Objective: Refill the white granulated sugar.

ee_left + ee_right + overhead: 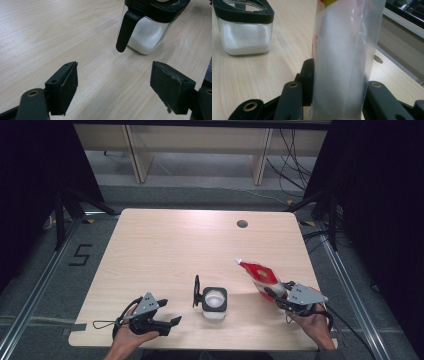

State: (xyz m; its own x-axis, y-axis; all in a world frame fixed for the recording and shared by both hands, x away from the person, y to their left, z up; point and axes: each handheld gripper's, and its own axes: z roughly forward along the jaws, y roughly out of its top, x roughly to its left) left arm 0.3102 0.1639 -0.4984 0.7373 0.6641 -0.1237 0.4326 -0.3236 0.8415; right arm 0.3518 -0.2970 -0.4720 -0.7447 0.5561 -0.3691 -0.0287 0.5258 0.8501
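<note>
Refill step in hand: right gripper (pixel 278 296) clamps red-and-white bag (pixel 260 276) near table's (pixel 165 240) right edge, left gripper (pixel 172 323) gapes empty, next tip bag over jar (pixel 214 302).

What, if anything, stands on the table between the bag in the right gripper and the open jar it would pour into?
Nothing visible does. The right gripper is shut on the bag, and only bare table lies between it and the jar. The jar's lid is swung open on the far side, away from the bag.
</note>
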